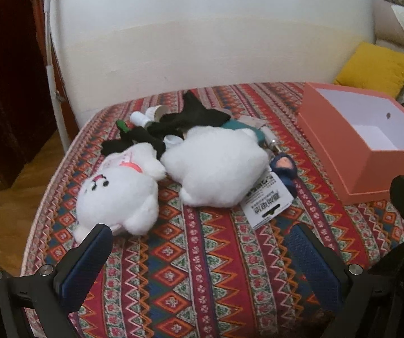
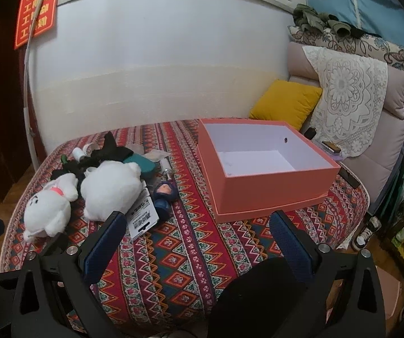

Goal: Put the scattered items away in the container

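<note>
Hovering low over the patterned desk cloth [image 1: 202, 276], left gripper [image 1: 199, 253] with jaws wide apart, gripping nothing. Same for the right gripper [image 2: 197, 242]: jaws spread, empty. Lying centre-left of the frame: two white plush toys [image 1: 123, 194] side by side, black cloth [image 1: 190, 118] heaped behind, a small blue doll [image 1: 285, 169] and a printed tag [image 1: 266, 205] just beside. Sitting open at right, well apart from the pile: orange box [image 2: 272, 188], white inside.

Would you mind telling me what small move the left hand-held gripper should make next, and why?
Probably ease the left hand-held gripper forward onto the nearest white plush toy: its jaws stand open and empty, the toy lies just ahead, and the orange box looks empty.
</note>
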A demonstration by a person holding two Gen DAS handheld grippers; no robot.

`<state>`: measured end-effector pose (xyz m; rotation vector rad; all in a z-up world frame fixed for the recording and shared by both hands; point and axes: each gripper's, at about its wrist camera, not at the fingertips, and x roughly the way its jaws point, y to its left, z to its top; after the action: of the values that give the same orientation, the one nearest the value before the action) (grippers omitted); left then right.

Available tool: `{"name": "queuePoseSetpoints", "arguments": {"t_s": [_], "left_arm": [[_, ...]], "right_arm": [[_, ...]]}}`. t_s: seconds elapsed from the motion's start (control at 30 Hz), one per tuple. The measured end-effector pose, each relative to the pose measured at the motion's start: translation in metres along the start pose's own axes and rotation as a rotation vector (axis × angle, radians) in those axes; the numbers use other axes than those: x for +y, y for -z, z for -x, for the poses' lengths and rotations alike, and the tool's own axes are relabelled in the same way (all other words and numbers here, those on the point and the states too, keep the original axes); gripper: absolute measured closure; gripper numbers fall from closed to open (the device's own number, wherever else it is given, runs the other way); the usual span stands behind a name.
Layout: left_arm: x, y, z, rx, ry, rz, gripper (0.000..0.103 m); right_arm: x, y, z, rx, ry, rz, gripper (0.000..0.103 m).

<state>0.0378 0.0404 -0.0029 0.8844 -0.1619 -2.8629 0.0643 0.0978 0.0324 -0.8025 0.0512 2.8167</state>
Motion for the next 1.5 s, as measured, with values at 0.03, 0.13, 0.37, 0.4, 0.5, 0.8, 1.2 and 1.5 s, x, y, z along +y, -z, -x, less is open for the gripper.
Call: {"name": "queuePoseSetpoints", "arguments": {"t_s": [0.03, 0.13, 0.37, 0.4, 0.5, 0.8, 1.2, 1.5], "left_arm": [[0.001, -0.001, -0.001, 0.005, 0.004, 0.003, 0.0], [0.005, -0.005, -0.005, 0.019, 0.015, 0.011, 0.0], [0.015, -0.014, -0.015, 0.053, 0.042, 0.032, 0.0], [0.016, -0.015, -0.016, 0.058, 0.046, 0.034, 0.0], [0.019, -0.018, -0.019, 0.066, 0.052, 0.041, 0.0], [0.027, -0.022, -0.019, 0.072, 0.054, 0.055, 0.0], [0.041, -0.026, -0.019, 0.062, 0.041, 0.082, 0.0], [0.039, -0.025, -0.016, 0.052, 0.032, 0.076, 0.0]], "right_arm": [[0.003, -0.003, 0.0, 0.005, 0.005, 0.006, 0.0], [0.004, -0.002, -0.002, 0.012, 0.006, 0.013, 0.0], [0.007, -0.003, 0.002, 0.006, 0.006, 0.014, 0.0], [0.007, -0.003, 0.002, 0.006, 0.006, 0.014, 0.0], [0.006, -0.002, 0.002, 0.009, 0.008, 0.015, 0.0], [0.007, -0.006, 0.003, 0.009, 0.025, 0.027, 0.0], [0.002, -0.009, 0.002, 0.019, 0.065, 0.016, 0.0], [0.0, -0.011, 0.003, 0.013, 0.066, 0.009, 0.0]]}}
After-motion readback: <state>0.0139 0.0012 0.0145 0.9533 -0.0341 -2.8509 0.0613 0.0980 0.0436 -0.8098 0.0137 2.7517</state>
